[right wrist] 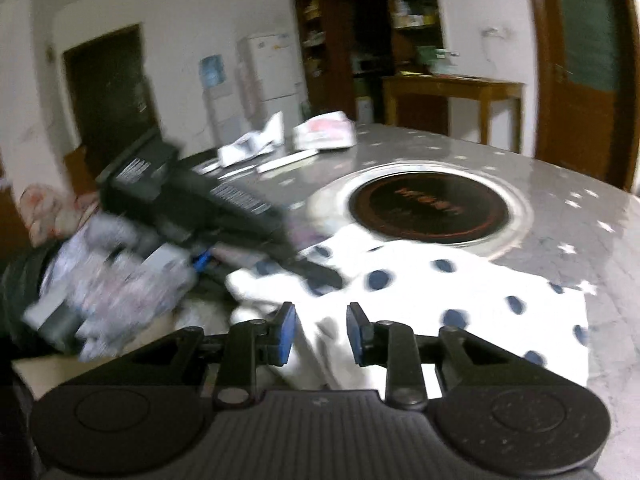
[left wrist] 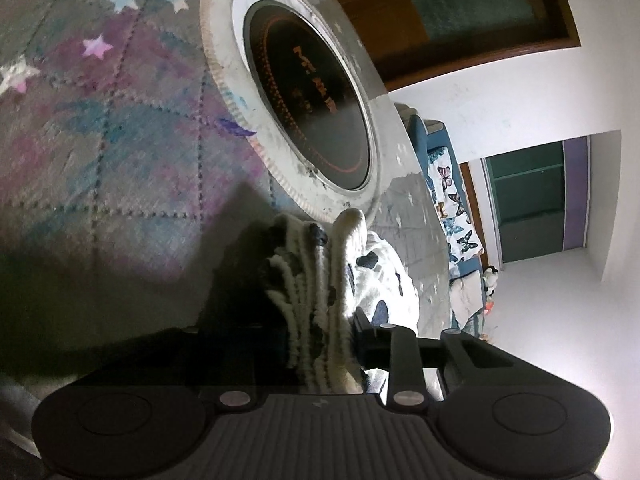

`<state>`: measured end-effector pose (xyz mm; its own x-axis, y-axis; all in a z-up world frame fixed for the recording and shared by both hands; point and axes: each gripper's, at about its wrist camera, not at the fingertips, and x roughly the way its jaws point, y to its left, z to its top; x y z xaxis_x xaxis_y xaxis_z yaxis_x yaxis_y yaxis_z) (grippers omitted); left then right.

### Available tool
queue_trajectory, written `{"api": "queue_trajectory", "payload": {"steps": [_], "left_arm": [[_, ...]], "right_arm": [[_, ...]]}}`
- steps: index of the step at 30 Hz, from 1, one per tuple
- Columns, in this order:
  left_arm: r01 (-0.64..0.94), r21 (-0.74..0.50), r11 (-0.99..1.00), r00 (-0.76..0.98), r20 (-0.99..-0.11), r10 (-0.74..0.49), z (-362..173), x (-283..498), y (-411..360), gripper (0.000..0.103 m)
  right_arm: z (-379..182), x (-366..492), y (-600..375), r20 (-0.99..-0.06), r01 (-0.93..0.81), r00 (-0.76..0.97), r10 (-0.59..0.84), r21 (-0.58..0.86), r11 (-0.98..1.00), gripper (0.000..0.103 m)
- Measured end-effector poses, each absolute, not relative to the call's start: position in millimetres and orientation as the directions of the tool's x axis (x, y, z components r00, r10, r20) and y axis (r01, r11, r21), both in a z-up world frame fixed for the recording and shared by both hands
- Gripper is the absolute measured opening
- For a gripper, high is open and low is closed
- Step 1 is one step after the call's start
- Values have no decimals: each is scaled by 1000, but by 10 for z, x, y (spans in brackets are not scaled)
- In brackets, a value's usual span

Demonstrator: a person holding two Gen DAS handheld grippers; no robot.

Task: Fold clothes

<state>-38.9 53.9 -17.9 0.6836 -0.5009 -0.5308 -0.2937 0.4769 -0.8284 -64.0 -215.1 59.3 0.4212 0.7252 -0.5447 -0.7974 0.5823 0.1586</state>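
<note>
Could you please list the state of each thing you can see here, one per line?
Left gripper: shut on the spotted cloth, bunched between its fingers.
Right gripper: open, holding nothing, above the cloth.
Spotted cloth: partly spread on the table, one end gathered up.
Round hob: set into the table, uncovered.

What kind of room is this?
Probably a home dining room or kitchen: a round table with a built-in cooker, a white fridge and stocked shelves.
</note>
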Motion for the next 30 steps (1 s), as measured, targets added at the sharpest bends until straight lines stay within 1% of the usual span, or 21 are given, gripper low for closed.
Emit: {"api": "queue_trajectory", "payload": {"steps": [2, 5, 10, 12, 13, 14, 16, 17, 24, 25, 26, 27, 30], "left_arm": [[-290, -825, 485, 684, -533, -498, -174, -392, 535, 32], [-284, -820, 497, 685, -536, -493, -167, -395, 530, 32], [-276, -806, 523, 685, -547, -482, -137, -411, 521, 32], [-272, -798, 538, 684, -553, -475, -118, -409, 519, 32], [-270, -794, 545, 684, -556, -472, -109, -413, 520, 32], [-267, -788, 554, 683, -560, -468, -97, -414, 517, 32], [-260, -774, 578, 683, -571, -457, -67, -414, 502, 32], [-256, -764, 592, 682, -576, -450, -48, -413, 491, 32], [-217, -684, 697, 684, -616, -391, 101, -418, 402, 32], [-209, -671, 712, 686, -619, -382, 127, -416, 381, 32], [-200, -657, 727, 688, -622, -374, 153, -413, 360, 32], [-191, -644, 741, 690, -625, -365, 180, -410, 338, 32], [-152, -603, 783, 696, -628, -349, 300, -369, 251, 32]], "right_arm": [[583, -474, -2224, -549, -755, 465, 695, 164, 635, 28], [502, -155, -2353, -560, -684, 491, 667, 227, 693, 28], [325, 146, -2519, -617, -581, 588, 523, 128, 804, 28], [264, 212, -2611, -628, -531, 627, 461, 89, 843, 28], [249, 222, -2674, -629, -512, 635, 448, 91, 854, 28], [239, 226, -2742, -629, -494, 642, 439, 98, 864, 29], [218, 218, -2850, -631, -464, 646, 430, 124, 877, 35], [216, 203, -2905, -631, -451, 648, 426, 133, 882, 36], [166, 89, -3064, -607, -416, 647, 462, 227, 881, 36], [159, 72, -3079, -603, -411, 648, 466, 239, 880, 33], [152, 56, -3093, -598, -407, 649, 471, 250, 879, 28], [145, 40, -3108, -594, -402, 649, 475, 262, 877, 20], [125, -9, -3151, -580, -389, 652, 488, 297, 872, 11]]}}
